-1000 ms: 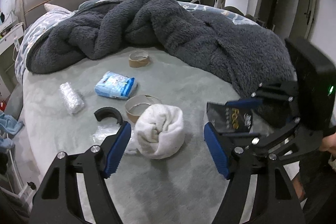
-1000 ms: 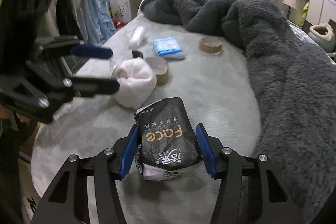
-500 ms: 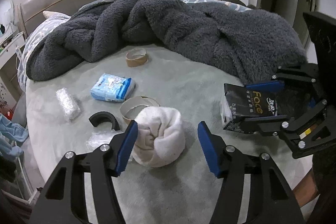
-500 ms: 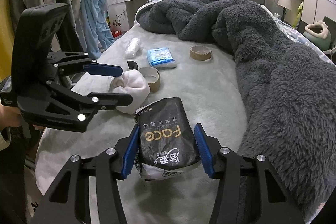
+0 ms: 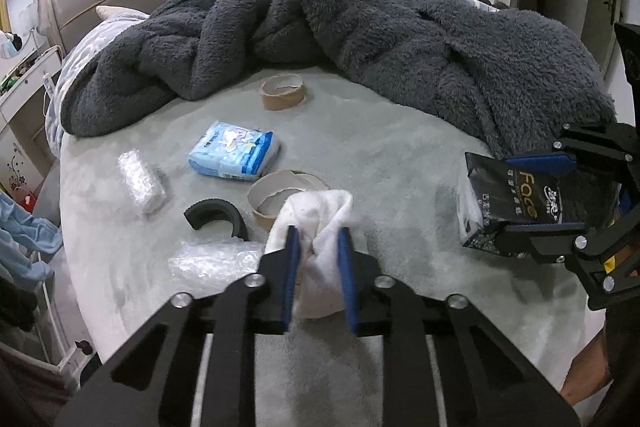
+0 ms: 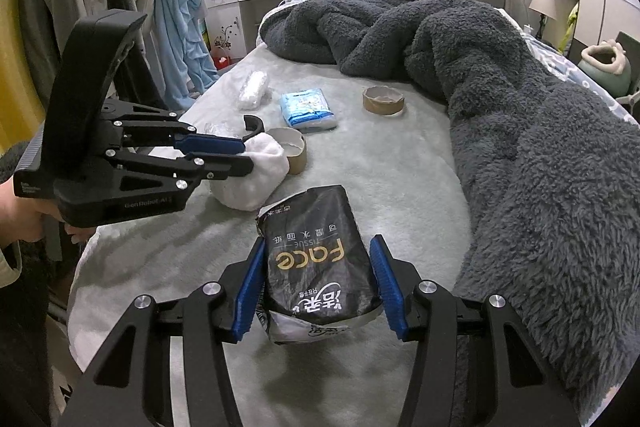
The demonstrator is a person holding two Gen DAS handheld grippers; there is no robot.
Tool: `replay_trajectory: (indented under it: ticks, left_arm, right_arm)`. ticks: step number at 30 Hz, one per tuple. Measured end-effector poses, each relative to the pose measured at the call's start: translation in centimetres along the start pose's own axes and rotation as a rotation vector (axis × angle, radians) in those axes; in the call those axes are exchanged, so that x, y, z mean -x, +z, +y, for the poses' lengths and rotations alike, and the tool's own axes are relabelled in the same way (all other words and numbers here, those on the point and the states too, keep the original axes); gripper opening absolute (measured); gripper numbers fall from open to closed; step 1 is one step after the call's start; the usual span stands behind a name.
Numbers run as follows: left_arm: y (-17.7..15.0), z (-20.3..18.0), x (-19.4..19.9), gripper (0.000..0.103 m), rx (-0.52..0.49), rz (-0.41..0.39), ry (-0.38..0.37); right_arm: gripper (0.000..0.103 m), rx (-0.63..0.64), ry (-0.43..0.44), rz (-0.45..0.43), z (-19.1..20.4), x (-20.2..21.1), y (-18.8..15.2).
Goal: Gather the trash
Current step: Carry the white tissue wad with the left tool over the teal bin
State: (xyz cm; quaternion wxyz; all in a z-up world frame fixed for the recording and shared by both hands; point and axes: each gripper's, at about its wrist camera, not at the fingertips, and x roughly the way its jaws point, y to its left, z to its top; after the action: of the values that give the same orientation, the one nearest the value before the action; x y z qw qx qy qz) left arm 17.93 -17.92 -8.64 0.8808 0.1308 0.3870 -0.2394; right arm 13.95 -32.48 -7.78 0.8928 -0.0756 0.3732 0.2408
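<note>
Your left gripper (image 5: pixel 316 247) has just clenched on the white cloth (image 5: pixel 320 223) at lower centre, while your right gripper (image 6: pixel 320 279) grasps the black tissue pack (image 6: pixel 316 259).

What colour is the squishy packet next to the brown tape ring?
The packet is light blue with white patches, clearest in the left wrist view.

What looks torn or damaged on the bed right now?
The nearer brown cardboard tape ring, just behind the white rolled cloth, has a ragged, split rim. The black tissue pack in the right gripper is crumpled and torn open at its near end.
</note>
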Motion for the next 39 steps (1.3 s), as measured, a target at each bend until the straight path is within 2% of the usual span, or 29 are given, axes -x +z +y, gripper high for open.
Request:
replay_trajectory:
  ticks: [3,4,10,20,29,39]
  left_arm:
    - [0.1,0.3,0.7,0.011,0.030,-0.008,-0.023]
    - [0.1,0.4,1.0,0.004,0.043,-0.012,-0.034]
    - [0.5,1.9,3.6,0.004,0.140,-0.068,-0.088]
    - [0.1,4.1,6.7,0.004,0.241,-0.103,-0.086]
    - [-1.6,7.4,8.2,0.004,0.312,-0.090,0.001]
    - [-4.6,11.3,9.3,0.004,0.366,-0.042,0.081]
  right_arm:
    - [0.052,-0.005,0.007,-0.008,0.1,0.2,0.5]
    - [0.052,-0.007,0.009,-0.013,0.2,0.2,0.7]
    - [0.053,-0.029,0.010,-0.038,0.4,0.5,2.1]
    - [0.053,-0.077,0.029,-0.072,1.0,1.0,4.1]
    - [0.053,-0.117,0.070,-0.109,2.5,0.9,6.8]
    - [0.053,-0.087,0.118,-0.108,6.5,-0.7,10.0]
